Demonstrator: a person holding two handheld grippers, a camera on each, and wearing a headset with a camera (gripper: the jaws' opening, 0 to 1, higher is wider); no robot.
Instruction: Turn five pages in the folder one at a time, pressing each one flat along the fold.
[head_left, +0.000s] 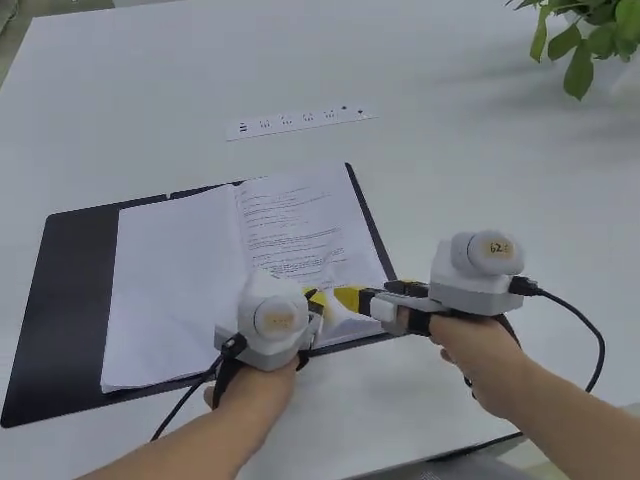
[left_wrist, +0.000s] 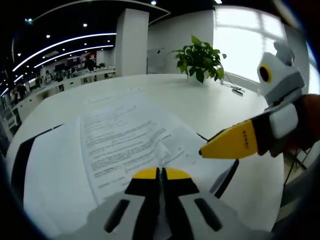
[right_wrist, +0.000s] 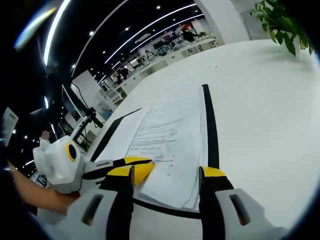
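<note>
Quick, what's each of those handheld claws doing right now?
Left gripper: closed at the printed page; whether it pinches paper cannot be told.
Right gripper: open, fingers either side of the page stack corner.

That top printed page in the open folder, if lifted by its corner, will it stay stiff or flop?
Probably floppy: the printed page is a thin sheet that curves toward the fold. Likely light, so sheets beneath, between the right gripper's open jaws, might lift too. It probably creases easily; a ripple shows ahead of the left gripper.
</note>
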